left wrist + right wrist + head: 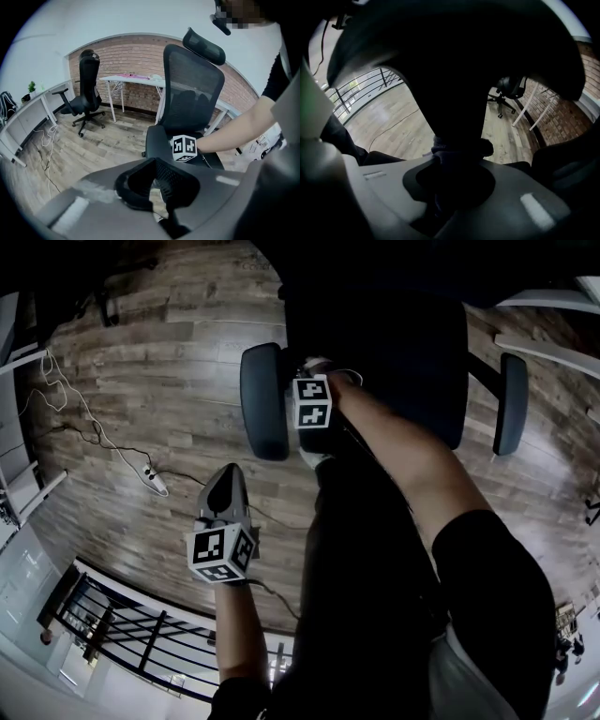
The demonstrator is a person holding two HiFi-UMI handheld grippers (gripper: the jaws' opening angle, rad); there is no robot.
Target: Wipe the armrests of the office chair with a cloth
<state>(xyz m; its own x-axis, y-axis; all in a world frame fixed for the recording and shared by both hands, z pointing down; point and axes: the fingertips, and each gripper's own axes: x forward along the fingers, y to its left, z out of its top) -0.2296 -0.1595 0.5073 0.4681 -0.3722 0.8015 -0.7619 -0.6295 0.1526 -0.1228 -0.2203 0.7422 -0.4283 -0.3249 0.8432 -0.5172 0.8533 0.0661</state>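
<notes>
Near armrest (262, 401) of the office chair (375, 362): dark padded bar, upper centre-left of the head view, just left of the seat. In the right gripper view it fills the upper middle of the frame as a broad black mass.

Cloth (461, 149): dark wad, clamped in the right claw (292, 409) and pushed against that armrest. Jaws closed on it; a bulge of fabric shows where it meets the pad.

Left claw (227, 486): lower left of centre in the head view, well apart from the chair, over the wooden floor (141, 381). Jaws drawn together, nothing in them.

Far armrest (511, 404): upper right, nothing on it.

Judgement: wiping of the near armrest is in hand. Next move calls for dragging the cloth along the pad's length with steady pressure, then crossing to the far armrest. The chair may roll or swivel under the push; the idle claw could steady it.

Nothing that holds other things shows. Around: power strip and cable (155, 479) on the floor at left, railing (122, 624) lower left, a second chair (86, 89) and white bench (131, 78) by a brick wall.
</notes>
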